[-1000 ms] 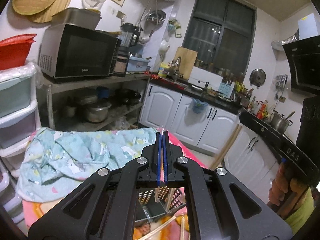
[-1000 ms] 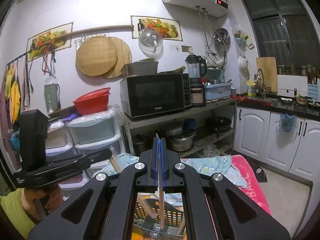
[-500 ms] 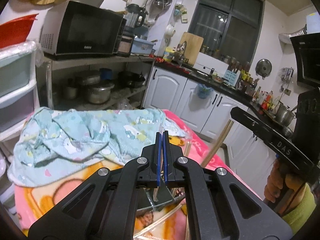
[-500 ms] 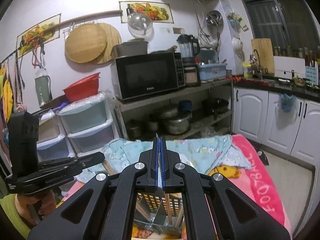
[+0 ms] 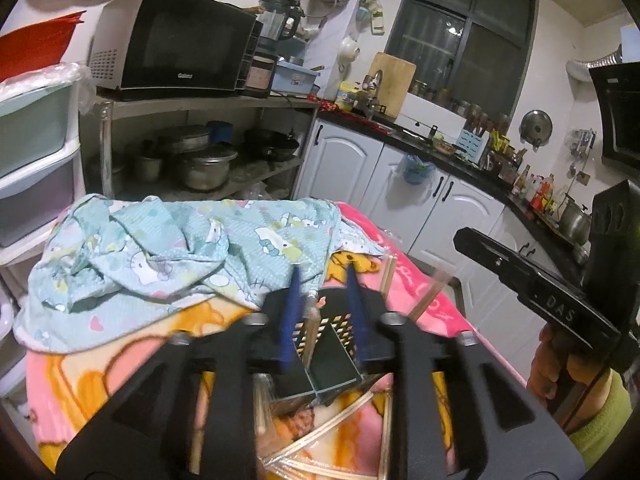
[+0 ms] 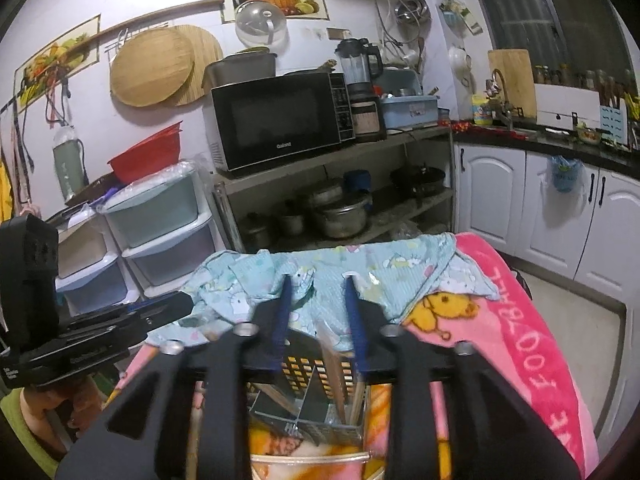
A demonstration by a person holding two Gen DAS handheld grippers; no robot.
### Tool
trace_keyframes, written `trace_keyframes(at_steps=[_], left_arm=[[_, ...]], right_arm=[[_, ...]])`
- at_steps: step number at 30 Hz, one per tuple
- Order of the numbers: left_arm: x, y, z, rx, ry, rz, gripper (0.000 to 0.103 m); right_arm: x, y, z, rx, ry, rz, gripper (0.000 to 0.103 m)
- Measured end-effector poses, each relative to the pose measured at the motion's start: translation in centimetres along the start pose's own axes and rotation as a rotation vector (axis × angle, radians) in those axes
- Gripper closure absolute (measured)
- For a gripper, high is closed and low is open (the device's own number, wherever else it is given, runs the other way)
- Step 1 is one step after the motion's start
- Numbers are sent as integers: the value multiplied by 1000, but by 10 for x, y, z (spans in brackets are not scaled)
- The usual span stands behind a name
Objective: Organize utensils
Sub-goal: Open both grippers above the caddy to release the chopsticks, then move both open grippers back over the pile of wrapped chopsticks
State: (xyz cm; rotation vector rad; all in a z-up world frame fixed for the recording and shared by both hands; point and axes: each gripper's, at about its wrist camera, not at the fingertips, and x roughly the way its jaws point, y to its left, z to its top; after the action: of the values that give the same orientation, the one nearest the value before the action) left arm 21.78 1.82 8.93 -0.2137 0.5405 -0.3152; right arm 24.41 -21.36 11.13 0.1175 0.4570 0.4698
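Between the opening jaws of the left gripper [image 5: 320, 276] a pale chopstick [image 5: 310, 330] is seen, ungripped, standing in the black slotted caddy [image 5: 332, 328] just below. Above the same caddy the right gripper [image 6: 316, 280] is parting, nothing pinched, brown chopsticks [image 6: 336, 376] upright beneath. Loose chopsticks [image 5: 340, 412] lie beside it on the pink blanket [image 6: 520, 320], a blue cloth [image 5: 160, 248] bunched behind.

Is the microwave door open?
No, the microwave door sits flat and closed on the shelf.
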Motion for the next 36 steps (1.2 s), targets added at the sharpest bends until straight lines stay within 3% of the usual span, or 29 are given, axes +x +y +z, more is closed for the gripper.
trace_keyframes(at_steps=[3, 5, 14, 20, 36], left_arm=[[-3, 1, -1, -5, -2, 3, 68], [-6, 2, -1, -14, -5, 3, 60], [-27, 11, -1, -52, -43, 17, 12], [-41, 19, -7, -79, -52, 30, 11], [-68, 29, -28, -111, -56, 76, 11]], right_arm=[[-4, -3, -4, 14, 4, -7, 66], [-9, -4, -7, 18, -1, -18, 57], [-30, -6, -16, 13, -14, -43, 36], [-40, -4, -24, 10, -12, -49, 28], [-57, 2, -42, -3, 8, -42, 26]])
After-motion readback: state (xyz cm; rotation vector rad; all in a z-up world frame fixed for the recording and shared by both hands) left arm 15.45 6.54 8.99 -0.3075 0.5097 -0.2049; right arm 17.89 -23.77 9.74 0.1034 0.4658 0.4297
